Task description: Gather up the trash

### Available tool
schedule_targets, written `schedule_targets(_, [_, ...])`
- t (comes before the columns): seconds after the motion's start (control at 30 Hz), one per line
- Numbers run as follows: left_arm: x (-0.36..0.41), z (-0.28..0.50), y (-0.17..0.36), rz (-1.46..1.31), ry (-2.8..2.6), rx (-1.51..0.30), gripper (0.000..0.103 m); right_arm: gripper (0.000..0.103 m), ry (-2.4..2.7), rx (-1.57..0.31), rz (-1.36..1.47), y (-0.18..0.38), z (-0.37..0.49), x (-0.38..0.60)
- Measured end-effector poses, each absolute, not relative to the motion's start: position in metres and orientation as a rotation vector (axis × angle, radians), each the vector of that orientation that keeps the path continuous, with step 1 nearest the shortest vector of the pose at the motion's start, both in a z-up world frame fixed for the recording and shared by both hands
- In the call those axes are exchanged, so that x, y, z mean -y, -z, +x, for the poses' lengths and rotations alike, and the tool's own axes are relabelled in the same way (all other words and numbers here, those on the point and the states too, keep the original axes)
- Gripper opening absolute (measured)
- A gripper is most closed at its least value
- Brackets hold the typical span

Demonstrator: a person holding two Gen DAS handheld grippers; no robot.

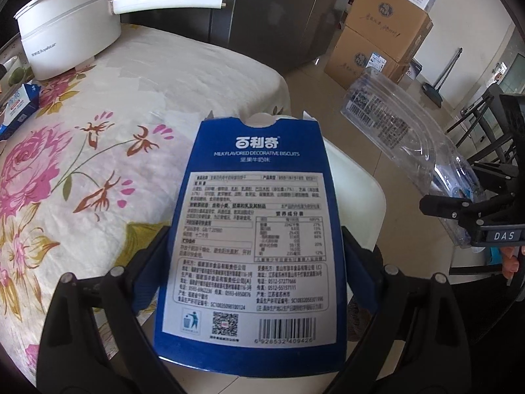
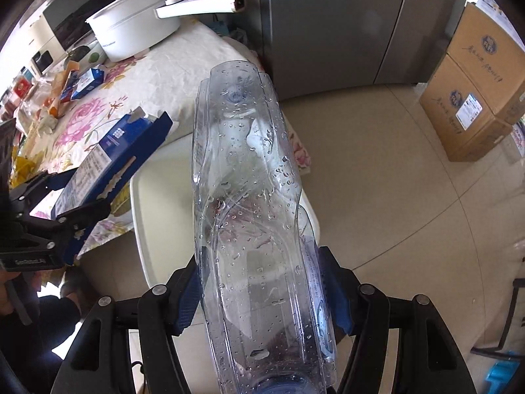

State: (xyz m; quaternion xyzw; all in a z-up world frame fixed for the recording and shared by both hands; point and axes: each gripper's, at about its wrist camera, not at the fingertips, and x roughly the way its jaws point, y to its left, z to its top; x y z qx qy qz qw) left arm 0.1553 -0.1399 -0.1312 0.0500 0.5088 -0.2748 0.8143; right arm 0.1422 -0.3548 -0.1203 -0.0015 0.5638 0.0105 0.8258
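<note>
A blue biscuit box [image 1: 256, 223] with a white label stands upright between the fingers of my left gripper [image 1: 256, 234], which is shut on its lower sides. A crushed clear plastic bottle [image 2: 249, 197], wet with droplets, is clamped near its base by my right gripper [image 2: 261, 259]. Both hang over a white plastic object [image 2: 164, 197] beside the table; I cannot tell whether it is a bin or a seat. In the left wrist view the right gripper [image 1: 459, 216] and the bottle [image 1: 393, 124] are at the right. The right wrist view has the left gripper [image 2: 75, 210] with the box [image 2: 111, 157] at the left.
A table with a floral cloth [image 1: 98, 131] carries a white pot with a long handle [image 1: 65, 26] and a small blue carton [image 1: 19, 105]. A grey fridge [image 1: 272, 10] and stacked cardboard boxes [image 1: 377, 42] stand behind on the tiled floor. Dark chair frames [image 1: 485, 131] are at the right.
</note>
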Motion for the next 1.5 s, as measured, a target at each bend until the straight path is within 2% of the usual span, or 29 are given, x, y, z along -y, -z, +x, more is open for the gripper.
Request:
schedule_targets(0.17, [0.148, 0.156, 0.138, 0.160, 0.539, -1.085, 0.102, 0.067, -0.013, -1.204, -0.009, 0.122, 0.141, 0.358])
schedule_targets(0.47, [0.126, 0.164, 0.134, 0.105, 0.463, -1.089, 0.102, 0.067, -0.021, -1.219, -0.031, 0.126, 0.140, 0.354])
schedule_targets(0.77, [0.123, 0.160, 0.158, 0.102, 0.476, -1.191, 0.102, 0.067, -0.035, -1.241, -0.065, 0.135, 0.141, 0.345])
schedule_targets(1.03, [0.103, 0.129, 0.167, 0.171, 0.414, -1.245, 0.102, 0.066, -0.077, -1.247, -0.103, 0.139, 0.133, 0.337])
schedule_targets(1.23, [0.074, 0.082, 0.225, 0.185, 0.316, -1.331, 0.102, 0.066, -0.093, -1.253, -0.183, 0.145, 0.132, 0.328])
schedule_targets(1.5, [0.061, 0.027, 0.360, 0.126, 0.106, -1.509, 0.102, 0.066, -0.125, -1.282, -0.260, 0.161, 0.128, 0.322])
